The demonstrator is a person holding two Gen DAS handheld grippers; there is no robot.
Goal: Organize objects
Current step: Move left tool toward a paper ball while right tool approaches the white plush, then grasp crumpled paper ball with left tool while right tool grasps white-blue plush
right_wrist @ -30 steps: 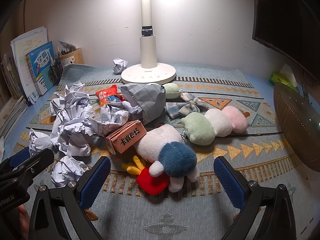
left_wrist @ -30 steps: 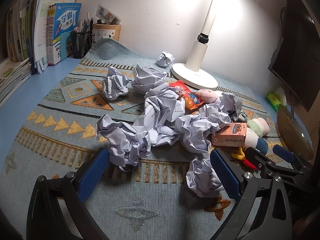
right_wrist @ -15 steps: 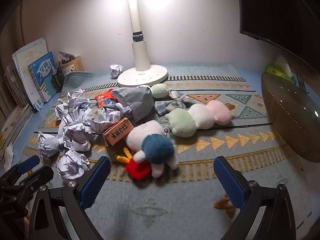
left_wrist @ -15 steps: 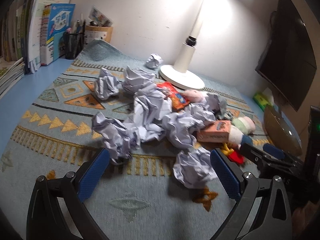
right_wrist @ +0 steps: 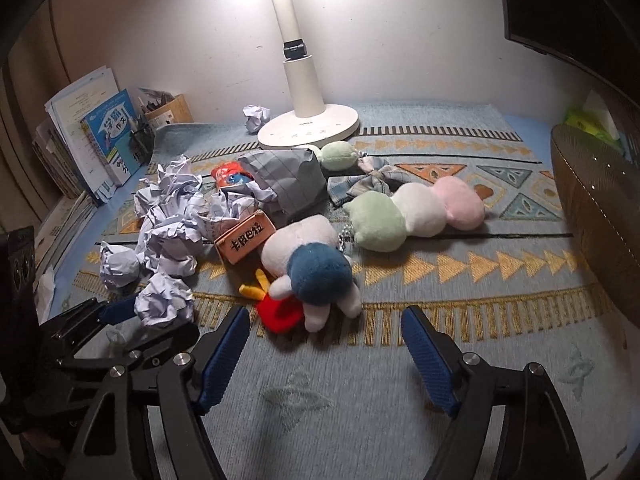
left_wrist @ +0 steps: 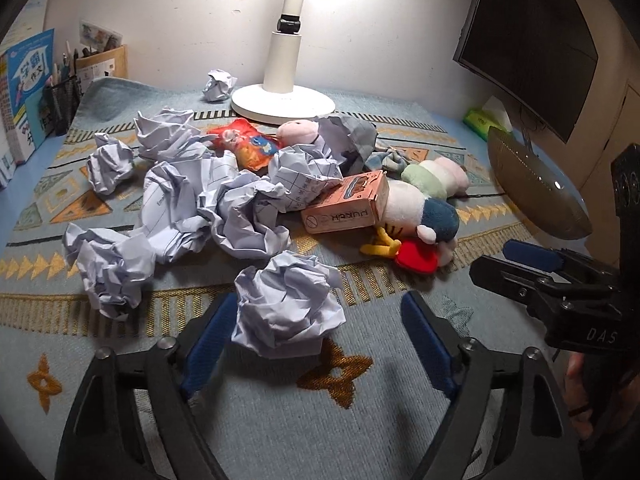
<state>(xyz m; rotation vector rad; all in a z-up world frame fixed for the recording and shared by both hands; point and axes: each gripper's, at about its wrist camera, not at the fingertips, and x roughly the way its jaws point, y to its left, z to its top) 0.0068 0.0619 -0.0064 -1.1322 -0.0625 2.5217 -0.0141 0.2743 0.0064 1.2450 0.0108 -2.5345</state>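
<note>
left claw point(left_wrist: 316, 320): jaws just narrowed, part open, paper ball point(left_wrist: 288, 308) between them against the 9 o'clock pad, not clamped | right claw point(right_wrist: 325, 344): jaws just narrowed, part open, empty, plush toy point(right_wrist: 308, 260) at 12 o'clock | both items lie on tabletop mat point(right_wrist: 480, 320)

Left wrist view: low over rug point(left_wrist: 280, 420), facing steeply down and toward the wall at 12 o'clock; paper ball point(left_wrist: 286, 306) close at centre, right gripper point(left_wrist: 524, 264) at 3 o'clock.

Right wrist view: same low, downward slant toward the wall; plush point(right_wrist: 316, 268) close at centre, left gripper point(right_wrist: 132, 324) at 8 o'clock.

Shared: lamp point(left_wrist: 284, 92) point(right_wrist: 308, 124), paper heap point(left_wrist: 208, 208) point(right_wrist: 172, 224), box point(left_wrist: 346, 204) point(right_wrist: 245, 240), plush point(left_wrist: 416, 216).
</note>
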